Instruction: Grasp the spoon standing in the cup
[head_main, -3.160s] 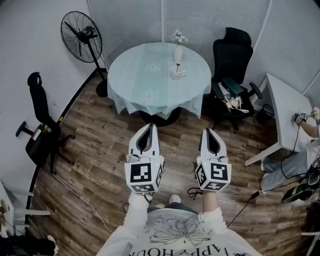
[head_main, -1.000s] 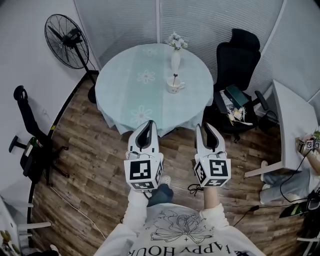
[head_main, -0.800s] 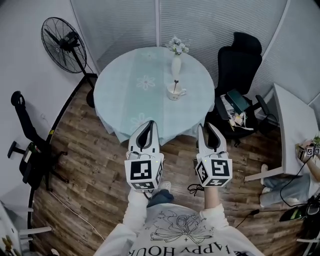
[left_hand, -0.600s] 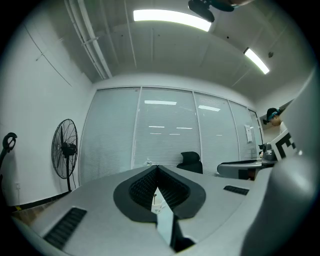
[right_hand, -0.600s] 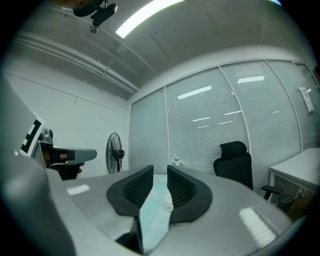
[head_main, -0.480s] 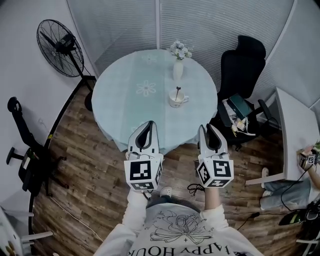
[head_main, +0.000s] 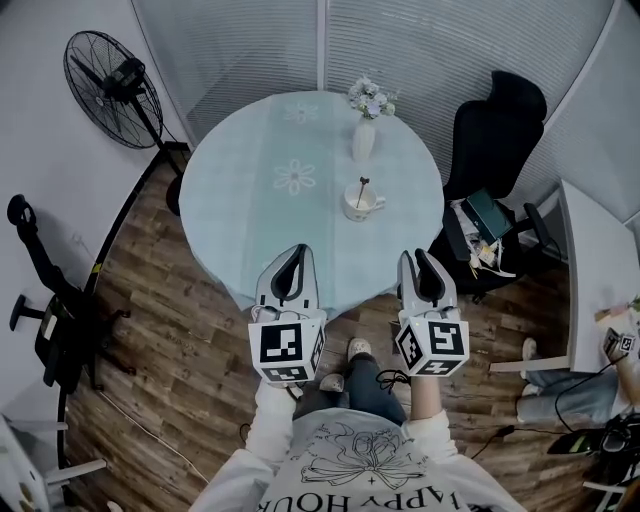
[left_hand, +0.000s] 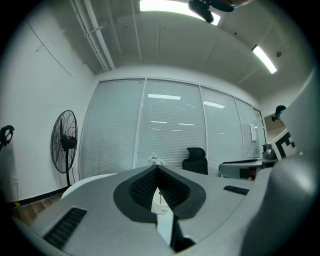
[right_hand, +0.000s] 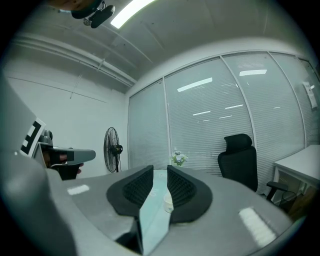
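At the bottom of the head view two pale sleeves (head_main: 268, 432) lead up to two claws held side by side in the lower middle of the frame, over the wood floor (head_main: 170, 330) and the near rim of the one round table (head_main: 250, 215). Of the two, the left gripper (head_main: 298, 250) is clenched: in its own view the ribbed pads meet at the tips with nothing caught between them. The right gripper (head_main: 419, 256) is released, its jaws standing apart with only bare tabletop in the gap.

Further up, right of centre, one white cup (head_main: 362, 205) stands on the table with one dark spoon (head_main: 361, 188) upright in it. Cup and spoon lie well ahead of both claws, above and between them in the frame, nearer the right one and touching neither. In the right gripper view the cup shows beyond the gap, partly behind the right-hand jaw.

Beyond the cup stands one slim vase (head_main: 363, 138) topped with flowers (head_main: 371, 98). Past the table there are one fan (head_main: 105, 72) at upper left, two black office chairs (head_main: 497, 128), one at each side of the frame, and one white desk (head_main: 592, 262) at the right edge
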